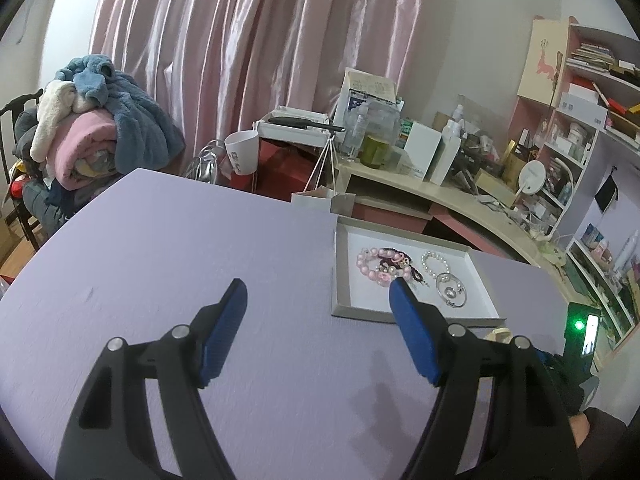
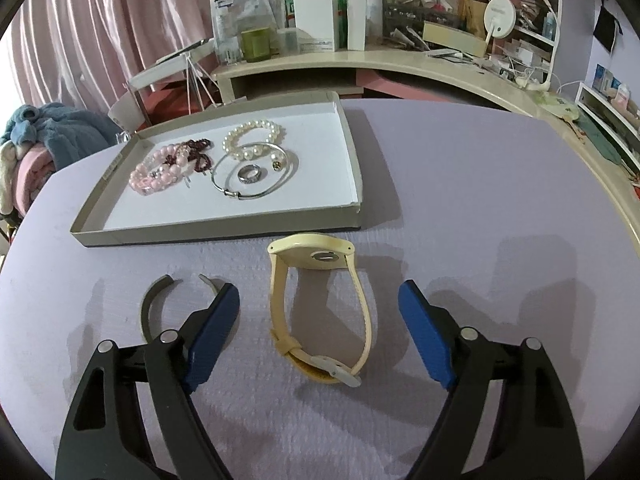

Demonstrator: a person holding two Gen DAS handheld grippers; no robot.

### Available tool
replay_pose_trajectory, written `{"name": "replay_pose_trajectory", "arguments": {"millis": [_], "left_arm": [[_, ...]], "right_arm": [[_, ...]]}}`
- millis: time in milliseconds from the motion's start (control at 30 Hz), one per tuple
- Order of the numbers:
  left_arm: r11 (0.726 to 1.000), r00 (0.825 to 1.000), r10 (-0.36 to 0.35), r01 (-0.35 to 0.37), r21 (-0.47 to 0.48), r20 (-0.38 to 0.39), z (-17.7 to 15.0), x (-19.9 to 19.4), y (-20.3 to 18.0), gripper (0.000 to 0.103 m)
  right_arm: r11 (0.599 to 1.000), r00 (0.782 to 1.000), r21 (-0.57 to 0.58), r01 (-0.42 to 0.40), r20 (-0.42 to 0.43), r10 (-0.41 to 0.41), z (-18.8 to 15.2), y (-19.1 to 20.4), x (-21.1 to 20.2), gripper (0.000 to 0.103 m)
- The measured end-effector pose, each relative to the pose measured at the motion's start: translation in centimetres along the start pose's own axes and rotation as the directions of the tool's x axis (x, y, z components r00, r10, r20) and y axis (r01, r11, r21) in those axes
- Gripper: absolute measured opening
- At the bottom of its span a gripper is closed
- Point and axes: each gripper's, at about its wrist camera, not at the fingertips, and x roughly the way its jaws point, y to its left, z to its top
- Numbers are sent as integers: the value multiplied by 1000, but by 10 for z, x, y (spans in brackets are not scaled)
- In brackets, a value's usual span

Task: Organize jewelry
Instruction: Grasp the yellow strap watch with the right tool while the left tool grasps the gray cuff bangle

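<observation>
A pale yellow wristwatch [image 2: 320, 308] stands on its buckled strap on the purple table [image 2: 480, 200], its case tipped toward the tray. My right gripper [image 2: 319, 290] is open, one finger on each side of the watch, neither pad touching it. A dark open cuff bangle [image 2: 149, 312] lies by the left fingertip. The shallow cardboard tray [image 2: 216, 226] holds a pink bead bracelet [image 2: 154, 174], a dark red bracelet [image 2: 198, 154], a pearl bracelet [image 2: 248, 140], a silver bangle [image 2: 236, 195] and a ring [image 2: 249, 175]. My left gripper [image 1: 318, 286] is open and empty over bare table, left of the tray [image 1: 340, 272].
A cluttered curved desk [image 2: 400, 60] with boxes, bottles and a round mirror stands behind the table. A chair piled with clothes [image 1: 92, 120] is at the far left. A white paper bag [image 1: 320, 200] sits past the table's far edge. A device with a green light [image 1: 582, 328] is at the right.
</observation>
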Motion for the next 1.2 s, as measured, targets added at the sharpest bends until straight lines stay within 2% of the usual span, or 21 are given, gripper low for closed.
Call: {"name": "replay_pose_trajectory", "arguments": {"millis": [200, 433, 467, 500, 567, 700, 867, 1033, 1100, 1200], "left_arm": [[1000, 1000, 0, 0, -2, -16, -3, 4, 0, 74], [1000, 999, -14, 14, 10, -31, -5, 8, -6, 74], [1000, 999, -17, 17, 13, -34, -5, 9, -7, 74], [1000, 999, -20, 21, 16, -37, -6, 10, -8, 74], [999, 998, -32, 33, 24, -52, -7, 15, -12, 74], [996, 992, -75, 80, 49, -97, -10, 30, -31, 74], [978, 971, -144, 169, 123, -189, -25, 63, -76, 80], [948, 935, -178, 246, 200, -307, -55, 101, -129, 86], [941, 921, -161, 252, 228, -354, -69, 117, -148, 86], [937, 912, -114, 230, 263, -393, -86, 137, -168, 87]], "right_arm": [[1000, 1000, -6, -5, -20, 5, 0, 1, 6, 70], [1000, 999, -13, -4, -36, 4, -1, 2, 10, 63], [1000, 999, -15, -3, -38, 3, -1, 3, 11, 61], [1000, 999, -19, 4, -42, -5, -1, 3, 11, 49], [1000, 999, -25, -13, -42, 12, -1, 4, 10, 40], [999, 999, 20, -34, -9, 35, -2, -5, -3, 37], [997, 999, 66, -32, 36, 29, -1, -23, -25, 37], [993, 998, 114, -14, 58, 8, -3, -41, -42, 37], [992, 998, 126, -5, 62, -3, -3, -47, -47, 37], [989, 998, 147, 11, 65, -21, -4, -58, -55, 37]]}}
